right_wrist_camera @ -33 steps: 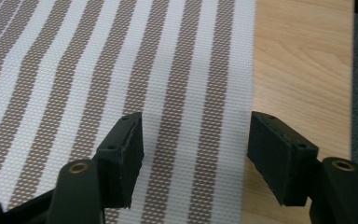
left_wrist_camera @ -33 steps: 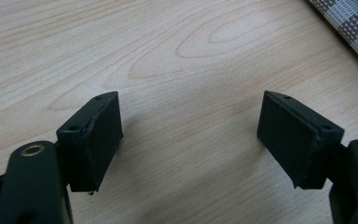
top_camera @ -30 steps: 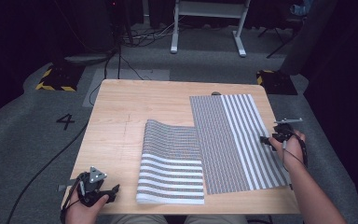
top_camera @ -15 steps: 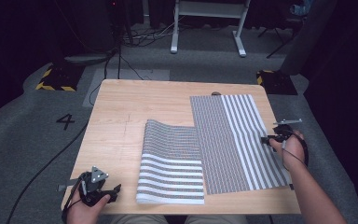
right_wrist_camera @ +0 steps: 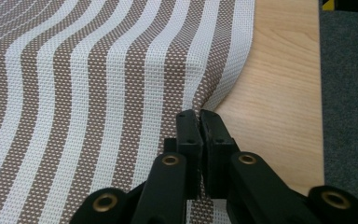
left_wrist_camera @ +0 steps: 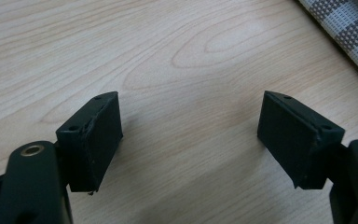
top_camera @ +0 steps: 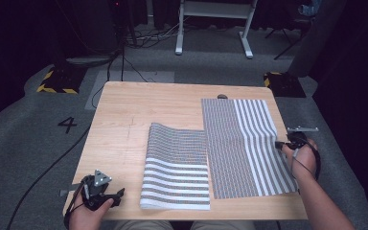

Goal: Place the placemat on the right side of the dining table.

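Fingers of the right gripper have just closed, pinching the striped mat edge beside a folded mat.

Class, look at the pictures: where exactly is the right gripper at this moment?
In the high view the right gripper sits at the table's right side, its jaws pinching the right edge of the striped mat.

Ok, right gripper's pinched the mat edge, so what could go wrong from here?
1. The right gripper, whose jaws have just been closing, pinches only a thin bit of the striped mat's right edge, which bulges beside the jaws; it could slip out when pulled.
2. That mat lies close against the folded mat; dragging or folding it might shift that one.
3. The left gripper hangs open over bare table, so nothing pins the mat's far side.
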